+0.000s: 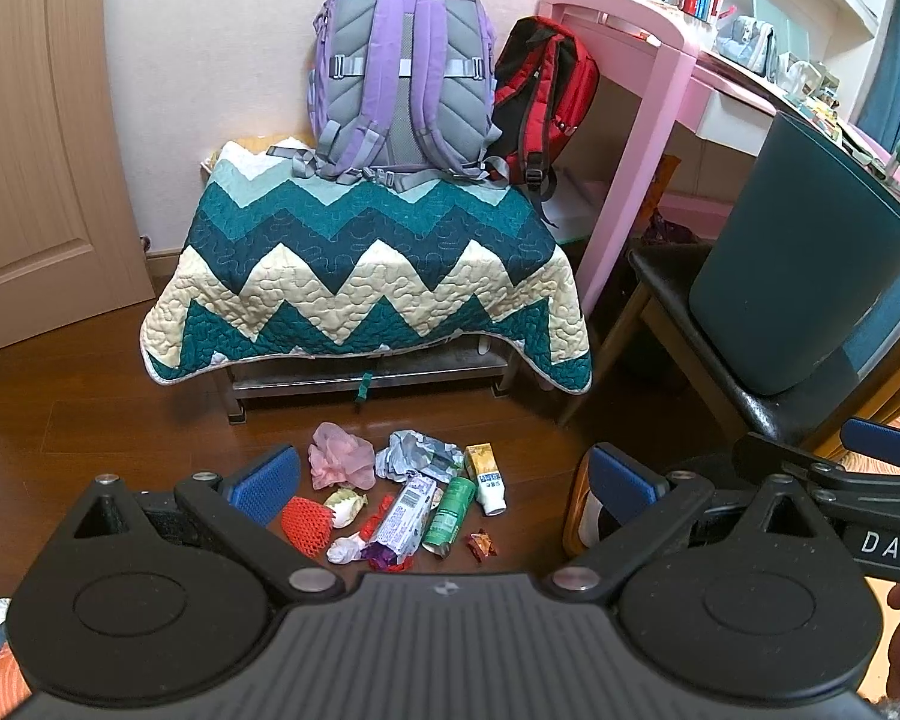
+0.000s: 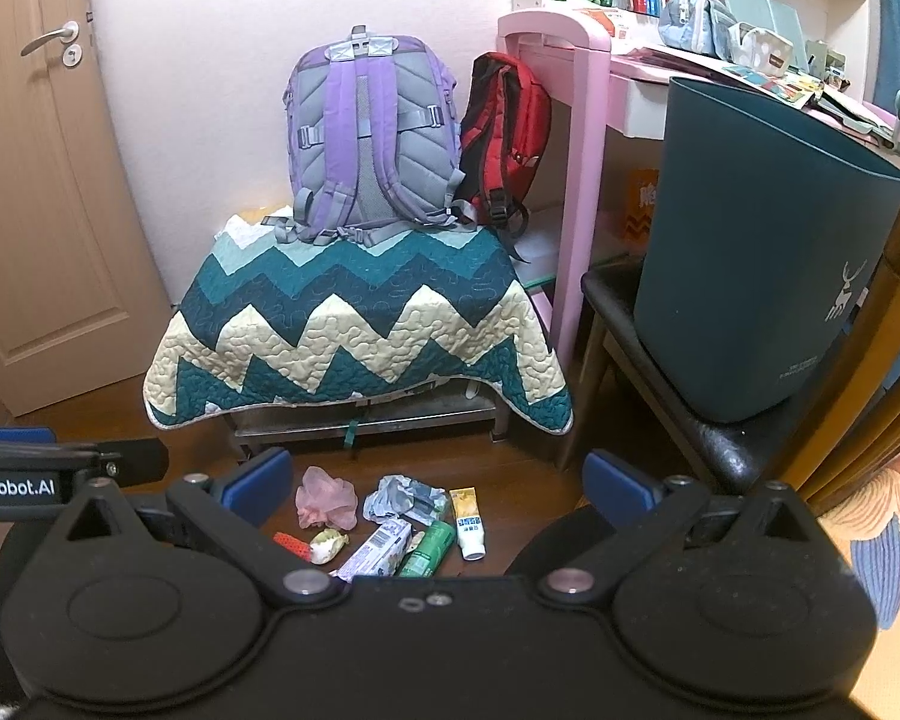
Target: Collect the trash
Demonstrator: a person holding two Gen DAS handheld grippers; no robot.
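A heap of trash lies on the wooden floor in front of a low bench: a pink crumpled tissue (image 1: pixel 340 456) (image 2: pixel 325 498), a crumpled grey wrapper (image 1: pixel 417 455) (image 2: pixel 403 497), a green can (image 1: pixel 448 516) (image 2: pixel 429 549), a small yellow-white carton (image 1: pixel 487 477) (image 2: pixel 469 522), a red foam net (image 1: pixel 307 525) and a purple-white packet (image 1: pixel 403 519) (image 2: pixel 373 552). A dark teal bin (image 1: pixel 801 252) (image 2: pixel 756 252) stands on a black chair seat at the right. My left gripper (image 1: pixel 444 483) hangs open above the heap, holding nothing. My right gripper (image 2: pixel 438 489) is open too, also above the trash.
A zigzag quilt (image 1: pixel 366 276) covers the bench, with a purple backpack (image 1: pixel 399 78) and a red backpack (image 1: pixel 540 96) on it. A pink desk (image 1: pixel 648 90) stands behind the chair (image 1: pixel 696 324). A wooden door (image 1: pixel 36 138) is at the left.
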